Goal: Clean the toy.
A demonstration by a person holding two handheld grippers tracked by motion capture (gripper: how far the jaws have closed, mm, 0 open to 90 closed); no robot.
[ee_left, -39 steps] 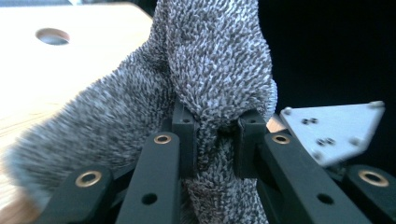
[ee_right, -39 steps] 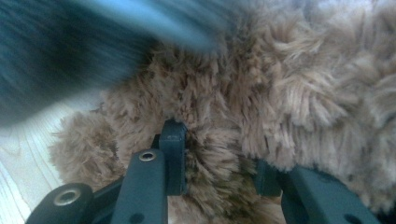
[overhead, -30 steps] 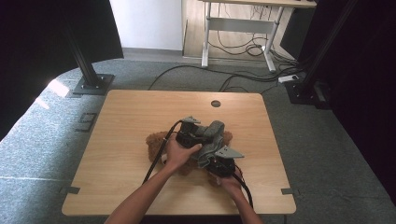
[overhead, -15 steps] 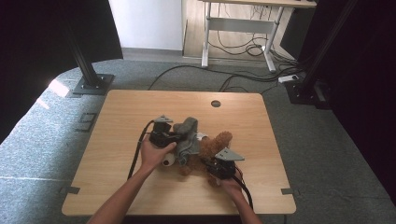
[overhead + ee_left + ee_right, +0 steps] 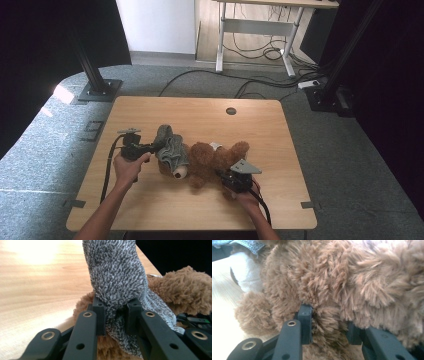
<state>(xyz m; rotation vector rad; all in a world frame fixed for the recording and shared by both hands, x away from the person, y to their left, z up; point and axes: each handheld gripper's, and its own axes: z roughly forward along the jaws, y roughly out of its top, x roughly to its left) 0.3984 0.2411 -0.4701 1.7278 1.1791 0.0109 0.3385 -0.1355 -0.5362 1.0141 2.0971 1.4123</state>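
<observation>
A brown teddy bear (image 5: 212, 160) lies on its back in the middle of the wooden table (image 5: 200, 117). A grey knitted cloth (image 5: 171, 149) covers its head end, with a pale muzzle showing below it. My left gripper (image 5: 155, 147) is at the cloth's left side. In the left gripper view the gripper (image 5: 115, 312) is shut on a fold of the grey cloth (image 5: 115, 272), and the bear (image 5: 185, 290) lies behind it. My right gripper (image 5: 224, 175) sits at the bear's near side. In the right gripper view it (image 5: 328, 325) is shut on a tuft of the bear's fur (image 5: 352, 277).
A round cable hole (image 5: 230, 111) sits near the table's far edge. On the floor stand black pole bases at far left (image 5: 99, 90) and far right (image 5: 325, 97), with cables and a desk frame (image 5: 255, 35) behind.
My left gripper has moved left across the table with the grey cloth, which now bunches over the bear's head end. More of the bear's body shows. The right gripper has stayed put.
</observation>
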